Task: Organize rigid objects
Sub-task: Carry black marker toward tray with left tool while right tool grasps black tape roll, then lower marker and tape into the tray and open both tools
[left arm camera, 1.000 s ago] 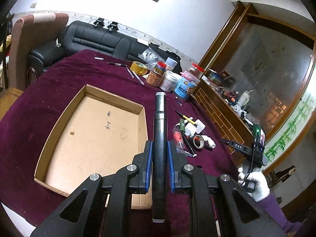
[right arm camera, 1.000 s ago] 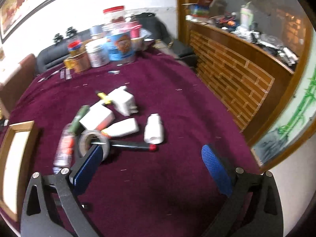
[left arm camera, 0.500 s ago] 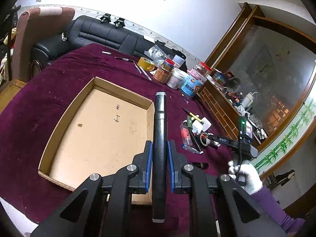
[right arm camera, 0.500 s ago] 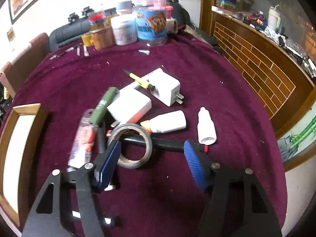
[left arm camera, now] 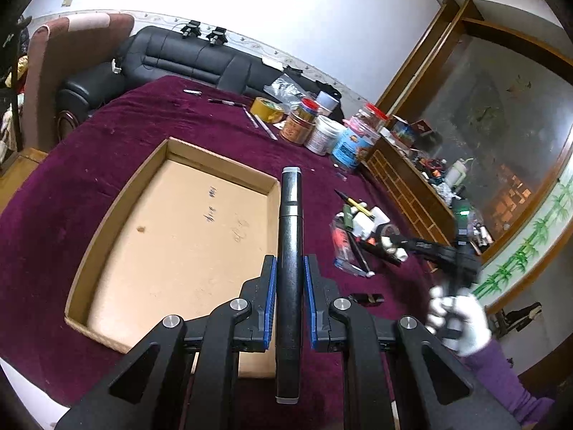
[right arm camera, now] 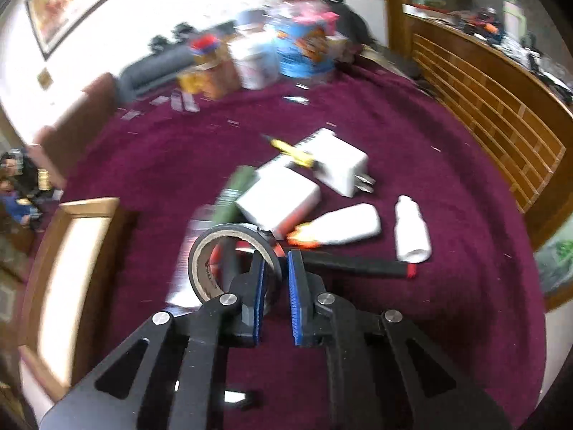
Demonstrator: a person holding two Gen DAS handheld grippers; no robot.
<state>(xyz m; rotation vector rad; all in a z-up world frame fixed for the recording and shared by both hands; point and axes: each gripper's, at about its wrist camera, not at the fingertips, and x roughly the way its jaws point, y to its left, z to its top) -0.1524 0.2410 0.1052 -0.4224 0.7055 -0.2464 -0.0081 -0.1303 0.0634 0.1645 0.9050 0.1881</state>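
My left gripper [left arm camera: 289, 268] is shut on a long black cylinder [left arm camera: 289, 251] and holds it above the right wall of an open cardboard box [left arm camera: 118, 197]. My right gripper [right arm camera: 275, 261] is shut on the rim of a black tape roll [right arm camera: 204, 251], with one pad inside the ring. Beside it lie two white chargers [right arm camera: 279, 197], a white squeeze bottle [right arm camera: 343, 224], a small white bottle [right arm camera: 412, 229], a black marker [right arm camera: 354, 265], a green tube [right arm camera: 232, 190] and a yellow pen [right arm camera: 292, 148]. The right gripper also shows in the left wrist view [left arm camera: 388, 238], over the pile.
Jars and tubs [left arm camera: 322, 129] and a yellow tape roll [left arm camera: 266, 109] stand at the table's far edge on the maroon cloth [left arm camera: 107, 136]. A black sofa [left arm camera: 179, 61] lies beyond. A wooden cabinet [right arm camera: 494, 114] runs along the right. A small black part [left arm camera: 369, 298] lies near the box.
My right gripper moved forward and closed on the tape roll's rim; it was open before. My left gripper has kept the black cylinder and drifted slightly over the box edge.
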